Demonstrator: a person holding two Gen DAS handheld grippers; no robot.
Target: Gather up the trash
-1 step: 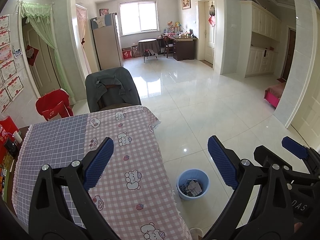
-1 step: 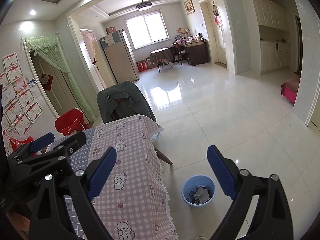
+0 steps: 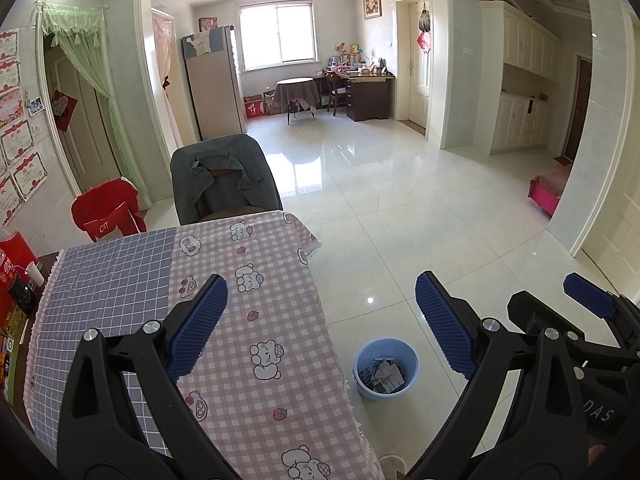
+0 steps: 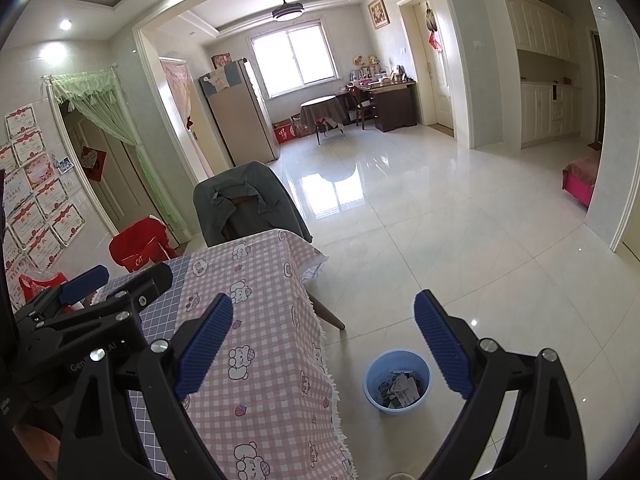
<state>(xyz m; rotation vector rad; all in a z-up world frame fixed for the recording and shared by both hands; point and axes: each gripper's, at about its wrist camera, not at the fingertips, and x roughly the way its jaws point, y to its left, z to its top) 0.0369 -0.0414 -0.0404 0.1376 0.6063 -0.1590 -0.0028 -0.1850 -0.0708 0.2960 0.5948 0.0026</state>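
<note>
Both the left tool [image 3: 320, 328] and right tool [image 4: 323, 344] are held spread, empty, above the table [image 3: 256, 320] edge; crumpled paper [image 3: 383, 374] is contained in the blue bin [image 3: 386, 368] on the floor.

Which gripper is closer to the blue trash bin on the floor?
Probably the right gripper. It is open and empty, and the blue bin sits almost between its fingers. The left gripper, also open, hangs more over the checked tablecloth, with the bin off to its right.

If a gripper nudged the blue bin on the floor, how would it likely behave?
The blue bin looks like thin plastic holding only crumpled paper, so probably light. On the glossy tile floor it would likely slide; a push near its rim might tip it.
</note>
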